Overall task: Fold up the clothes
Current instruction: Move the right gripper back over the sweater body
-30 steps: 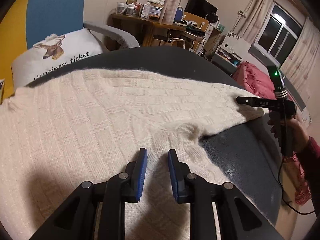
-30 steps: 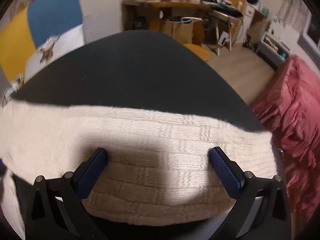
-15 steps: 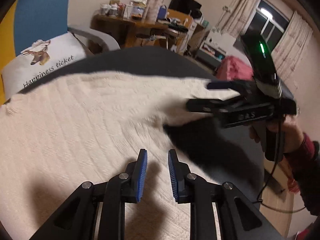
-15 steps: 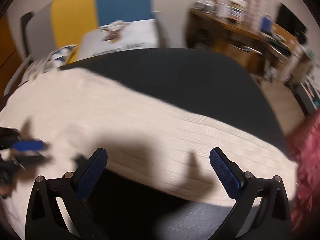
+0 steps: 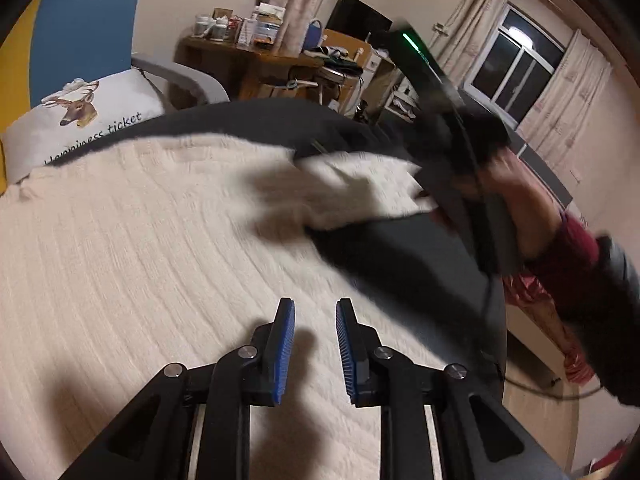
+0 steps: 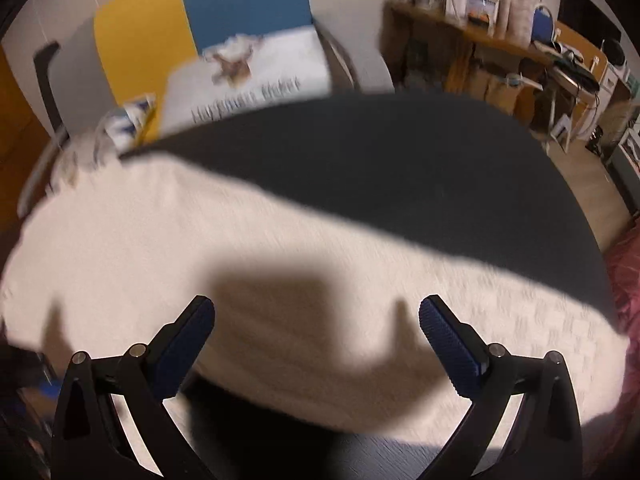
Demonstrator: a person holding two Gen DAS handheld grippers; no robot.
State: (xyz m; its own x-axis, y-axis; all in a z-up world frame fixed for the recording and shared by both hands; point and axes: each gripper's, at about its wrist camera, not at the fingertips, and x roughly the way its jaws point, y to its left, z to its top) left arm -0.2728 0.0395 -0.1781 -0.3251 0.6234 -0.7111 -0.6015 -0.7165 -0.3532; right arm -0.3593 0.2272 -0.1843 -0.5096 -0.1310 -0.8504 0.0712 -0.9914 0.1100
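Sweater (image 5: pixel 120 240) sleeve end blurred, indistinct

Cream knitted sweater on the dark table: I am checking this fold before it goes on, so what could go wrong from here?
1. The right gripper is wide open above the cream knitted sweater, holding nothing; closing here may pinch a thick bunch instead of one edge.
2. The left gripper has only a narrow gap and holds no fabric, so nothing pins the sweater if it is tugged.
3. The sleeve end lies near the edge of the dark table and could slide off.

Both wrist views low over sweater (image 5: pixel 132 240)
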